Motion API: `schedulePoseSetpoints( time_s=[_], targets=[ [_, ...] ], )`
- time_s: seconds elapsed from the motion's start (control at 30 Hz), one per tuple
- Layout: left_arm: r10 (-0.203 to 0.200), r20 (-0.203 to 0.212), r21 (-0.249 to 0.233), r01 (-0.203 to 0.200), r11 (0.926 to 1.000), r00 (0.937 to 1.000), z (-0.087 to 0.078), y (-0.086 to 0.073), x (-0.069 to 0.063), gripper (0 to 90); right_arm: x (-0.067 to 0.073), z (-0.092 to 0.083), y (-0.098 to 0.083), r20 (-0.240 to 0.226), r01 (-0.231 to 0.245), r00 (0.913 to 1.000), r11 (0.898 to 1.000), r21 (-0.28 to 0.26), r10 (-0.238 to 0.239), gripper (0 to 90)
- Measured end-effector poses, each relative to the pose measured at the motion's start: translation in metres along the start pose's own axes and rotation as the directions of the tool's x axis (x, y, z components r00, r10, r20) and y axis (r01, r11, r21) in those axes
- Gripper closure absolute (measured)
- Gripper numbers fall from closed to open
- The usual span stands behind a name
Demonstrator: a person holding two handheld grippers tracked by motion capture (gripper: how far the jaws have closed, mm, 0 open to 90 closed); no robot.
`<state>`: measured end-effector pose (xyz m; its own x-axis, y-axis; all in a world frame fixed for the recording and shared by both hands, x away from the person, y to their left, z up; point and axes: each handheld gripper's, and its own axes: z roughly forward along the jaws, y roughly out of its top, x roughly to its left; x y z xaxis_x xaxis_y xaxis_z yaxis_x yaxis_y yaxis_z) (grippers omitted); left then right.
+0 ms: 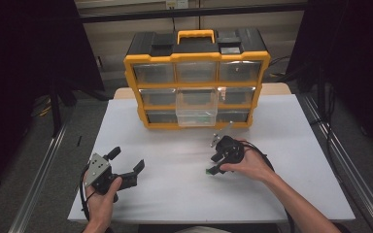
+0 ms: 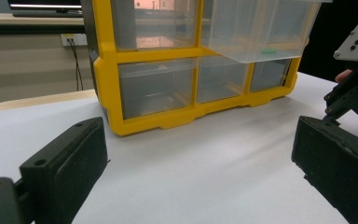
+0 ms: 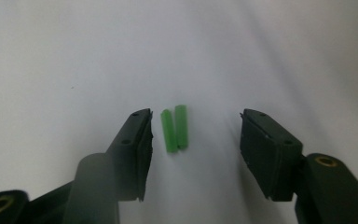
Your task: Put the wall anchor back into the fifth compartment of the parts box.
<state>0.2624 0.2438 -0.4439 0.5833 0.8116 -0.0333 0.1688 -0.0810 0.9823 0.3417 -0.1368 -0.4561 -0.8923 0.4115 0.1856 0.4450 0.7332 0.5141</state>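
A yellow and black drawer cabinet (image 1: 196,77) stands at the back of the white table (image 1: 175,184). Its middle clear drawer (image 1: 196,108) is pulled out, with something small and green inside (image 2: 268,50). Two small green sticks (image 3: 175,128) lie side by side on the table between the open jaws of my right gripper (image 3: 196,135), nearer its left jaw. In the high view my right gripper (image 1: 215,164) points down at that green piece (image 1: 209,171). My left gripper (image 1: 126,160) rests open at the table's front left, holding nothing, and faces the cabinet (image 2: 186,70).
Metal rails run along both sides of the table (image 1: 39,179). Dark curtains hang at left and right. The right hand's gripper (image 2: 354,88) appears at the right edge of the left gripper view. A cable (image 1: 267,162) trails from the right gripper.
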Motion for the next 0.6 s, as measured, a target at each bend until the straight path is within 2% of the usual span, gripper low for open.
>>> schedulePoseSetpoints(
  time_s=[0.07,0.1,0.17,0.3,0.33,0.37,0.4,0.43,0.57,0.6],
  targets=[
    [-0.005,0.004,0.0,0.005,1.0,1.0,0.0005,-0.0001,-0.0005,3.4,-0.0017,0.0001,0.0026,0.01,0.018,0.9998,1.0,0.015,-0.018,52.8],
    [-0.005,0.004,0.0,0.005,1.0,1.0,0.0005,-0.0001,-0.0005,3.4,-0.0017,0.0001,0.0026,0.01,0.018,0.9998,1.0,0.015,-0.018,52.8],
    [-0.005,0.005,0.001,0.005,1.0,1.0,0.0008,-0.0001,-0.0004,3.4,-0.0025,0.0029,0.0064,0.018,0.021,0.9996,0.999,0.049,-0.022,56.9],
    [-0.01,0.002,-0.001,0.01,1.0,1.0,0.0001,0.0,0.0001,3.4,-0.0036,0.0067,0.0077,0.016,0.053,0.9984,0.998,0.039,-0.054,57.1],
    [-0.009,0.007,-0.003,0.009,1.0,0.9999,0.0,0.0,0.0003,3.4,-0.0014,0.0076,0.0076,0.013,0.027,0.9995,0.998,0.063,-0.028,57.2],
    [-0.009,0.007,-0.003,0.009,1.0,0.9999,0.0,0.0,0.0003,3.4,-0.0014,0.0076,0.0076,0.013,0.027,0.9995,0.998,0.063,-0.028,57.2],
    [-0.01,0.011,-0.004,0.01,0.9999,0.9999,-0.0002,0.0,0.0003,3.4,-0.0003,0.0081,0.008,0.012,0.038,0.9992,0.997,0.062,-0.038,60.9],
    [-0.009,0.012,-0.004,0.009,1.0,0.9999,-0.0002,0.0,0.0002,3.4,-0.0018,0.0089,0.0084,0.009,0.077,0.997,0.996,0.055,-0.077,62.1],
    [-0.001,0.014,-0.004,0.001,1.0,0.9999,0.0001,0.0002,0.0006,3.4,0.0007,0.0089,0.0091,-0.006,0.072,0.9974,0.996,0.061,-0.072,66.9],
    [-0.007,0.016,-0.004,0.007,1.0,0.9999,0.0,0.0001,0.0003,3.4,-0.0001,0.0095,0.0096,-0.003,0.094,0.9956,0.994,0.057,-0.094,67.3]
  ],
)
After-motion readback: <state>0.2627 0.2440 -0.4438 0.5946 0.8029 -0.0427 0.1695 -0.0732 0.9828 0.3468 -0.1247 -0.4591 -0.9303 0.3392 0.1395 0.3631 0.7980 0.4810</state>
